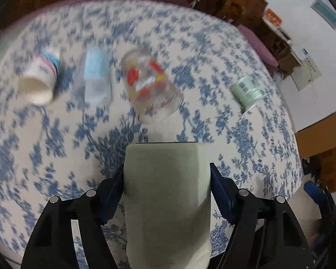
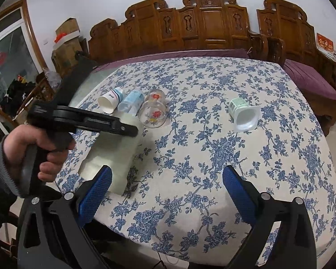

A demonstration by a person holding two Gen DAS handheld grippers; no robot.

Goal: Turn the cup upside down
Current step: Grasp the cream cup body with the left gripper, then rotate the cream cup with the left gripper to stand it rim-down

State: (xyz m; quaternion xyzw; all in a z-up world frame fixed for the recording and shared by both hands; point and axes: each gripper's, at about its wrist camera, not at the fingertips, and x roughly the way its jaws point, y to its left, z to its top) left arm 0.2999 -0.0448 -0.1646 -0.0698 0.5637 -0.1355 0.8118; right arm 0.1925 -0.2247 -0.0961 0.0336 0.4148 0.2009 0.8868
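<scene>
Left gripper (image 1: 166, 201) is clamped on the pale cup (image 1: 168, 201), held tilted over the desk (image 2: 212, 179) edge (right gripper (image 2: 168, 192) released); a smooth wall could slip during turning.

Left tongs (image 2: 114, 132) grip white cup (image 2: 114, 154) above tablecloth (image 2: 212, 157)

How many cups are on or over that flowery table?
5. A white cup held in the left tool; lying on the tablecloth: a paper cup, a blue-labelled cup, a flowered glass, and a green-labelled cup apart at right.
</scene>
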